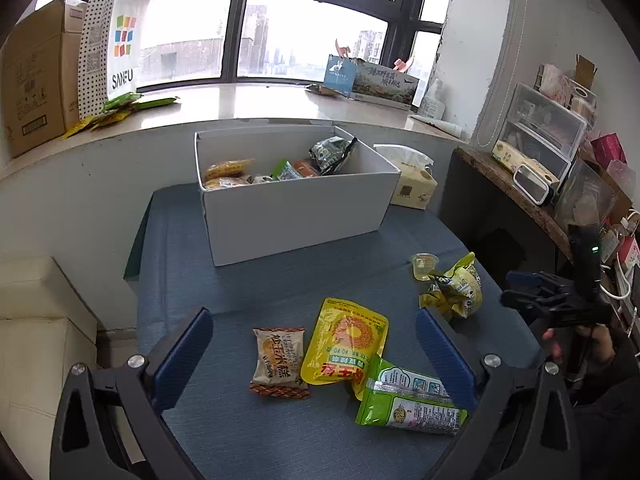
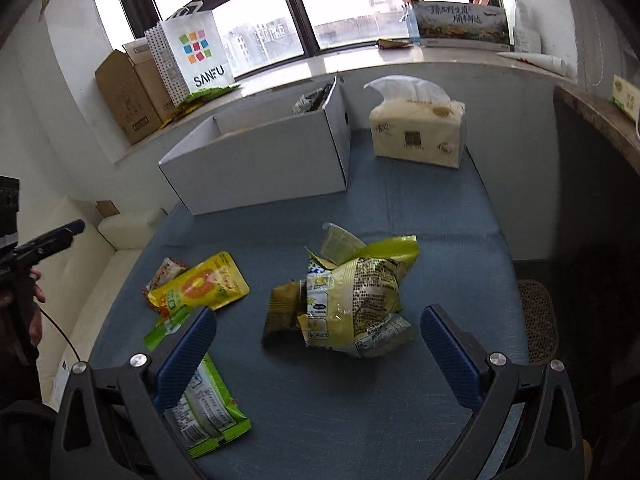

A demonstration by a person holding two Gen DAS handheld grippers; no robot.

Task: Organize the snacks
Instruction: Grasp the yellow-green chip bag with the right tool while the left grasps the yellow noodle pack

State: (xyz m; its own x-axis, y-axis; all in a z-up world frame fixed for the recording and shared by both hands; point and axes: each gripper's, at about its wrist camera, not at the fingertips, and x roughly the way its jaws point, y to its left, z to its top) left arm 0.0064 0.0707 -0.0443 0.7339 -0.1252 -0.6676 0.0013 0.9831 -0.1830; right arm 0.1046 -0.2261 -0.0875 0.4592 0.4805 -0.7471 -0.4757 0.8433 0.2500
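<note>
A white box (image 1: pixel 296 216) at the back of the blue table holds several snack packs; it also shows in the right wrist view (image 2: pixel 260 168). Loose on the table lie a brown-and-white pack (image 1: pixel 278 362), a yellow pouch (image 1: pixel 344 340), a green pack (image 1: pixel 408 396), a crumpled yellow-green bag (image 1: pixel 456 288) and a small clear cup (image 1: pixel 424 266). My left gripper (image 1: pixel 314 344) is open and empty above the brown pack and yellow pouch. My right gripper (image 2: pixel 318 344) is open and empty, with the crumpled bag (image 2: pixel 356 304) between its fingers' line of sight.
A tissue pack (image 2: pixel 418 132) stands right of the box. The windowsill holds cardboard boxes (image 1: pixel 36 88), a SANFU bag (image 1: pixel 116 48) and a printed carton (image 1: pixel 376 80). A cluttered shelf (image 1: pixel 552 168) is on the right, a cream sofa (image 1: pixel 36 320) on the left.
</note>
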